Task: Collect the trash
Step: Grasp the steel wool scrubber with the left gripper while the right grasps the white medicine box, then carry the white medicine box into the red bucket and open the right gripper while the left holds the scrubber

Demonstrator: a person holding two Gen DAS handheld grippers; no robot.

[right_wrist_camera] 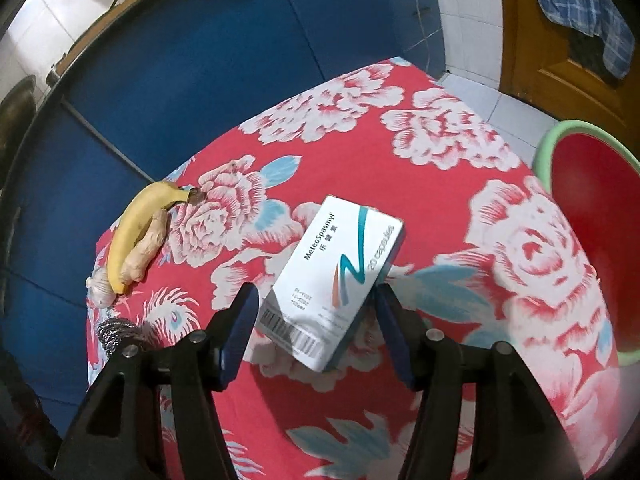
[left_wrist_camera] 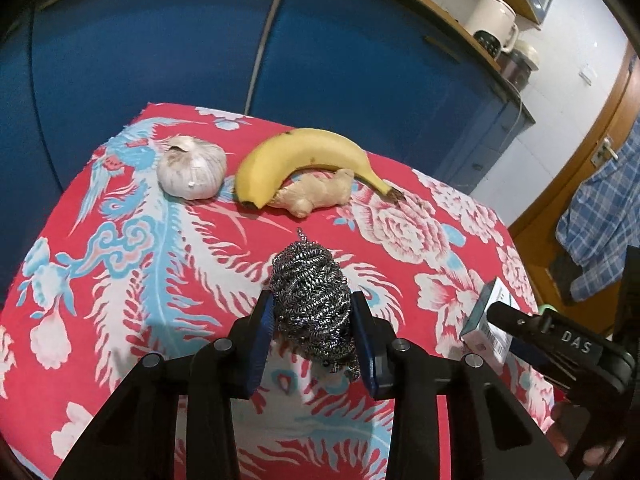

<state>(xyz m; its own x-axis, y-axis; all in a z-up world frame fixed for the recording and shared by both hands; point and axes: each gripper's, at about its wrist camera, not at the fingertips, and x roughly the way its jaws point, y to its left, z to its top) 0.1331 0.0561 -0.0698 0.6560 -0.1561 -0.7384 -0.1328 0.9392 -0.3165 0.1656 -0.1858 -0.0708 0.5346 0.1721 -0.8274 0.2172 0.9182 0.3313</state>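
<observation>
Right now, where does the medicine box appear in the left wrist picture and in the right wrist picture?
Left wrist view: the medicine box is at the right edge, low, at the right gripper.
Right wrist view: the medicine box lies in the centre, its near end between the fingers of the right gripper.
Shared landmark: the banana, with the ginger against it.
</observation>
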